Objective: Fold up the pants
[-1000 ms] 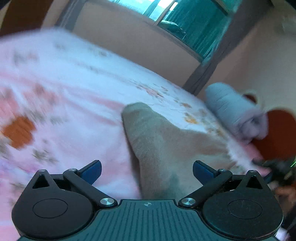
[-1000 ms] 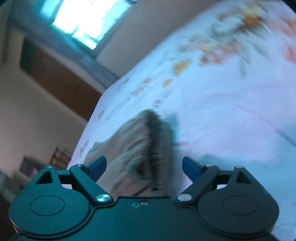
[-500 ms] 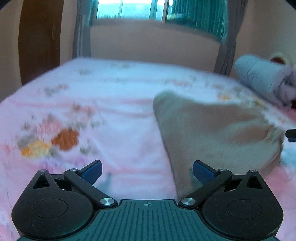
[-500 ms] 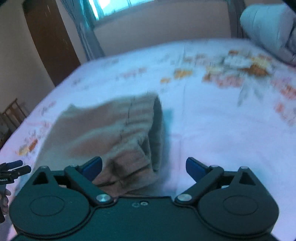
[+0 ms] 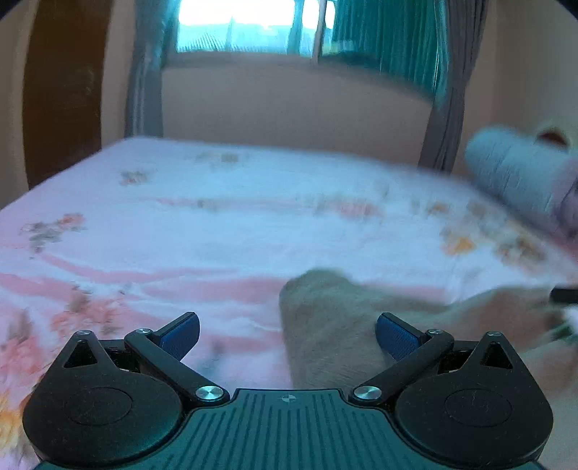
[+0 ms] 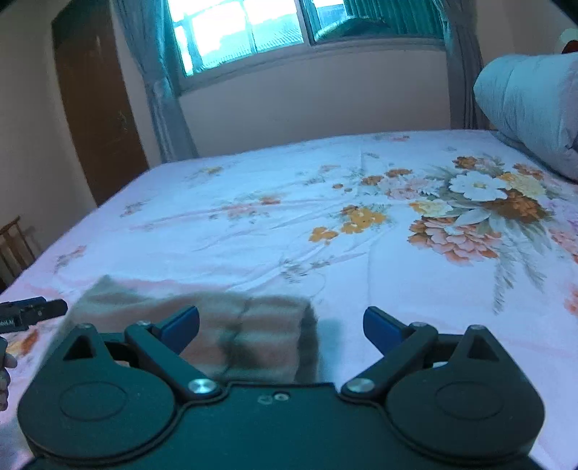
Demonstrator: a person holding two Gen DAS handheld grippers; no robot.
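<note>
Pants [image 6: 202, 325] are lying folded in a flat tan bundle on the bed [image 6: 274, 224], down at the near edge of the floral sheet, right in front of both grippers. Nothing like a box or basket shows up anywhere, so there's no container to report on, just the bed carrying everything.

Right gripper [image 6: 281, 323] has its jaws spread wide with nothing pinched; they've just been opening a bit more, and the right end of the bundle sits below and behind the gap, not gripped. From the right wrist view the left gripper's tip pokes in at the far left edge, just beside the bundle's left end.

Left gripper [image 5: 287, 334] also has its jaws wide apart and empty. The pants [image 5: 325, 325] run from between its fingers off to the right, pretty blurred in that view.

Further back, a rolled grey-blue quilt [image 6: 527, 108] rests on the bed's far right side, well apart from the pants. Window [image 6: 245, 29] with green curtains is behind the bed.
</note>
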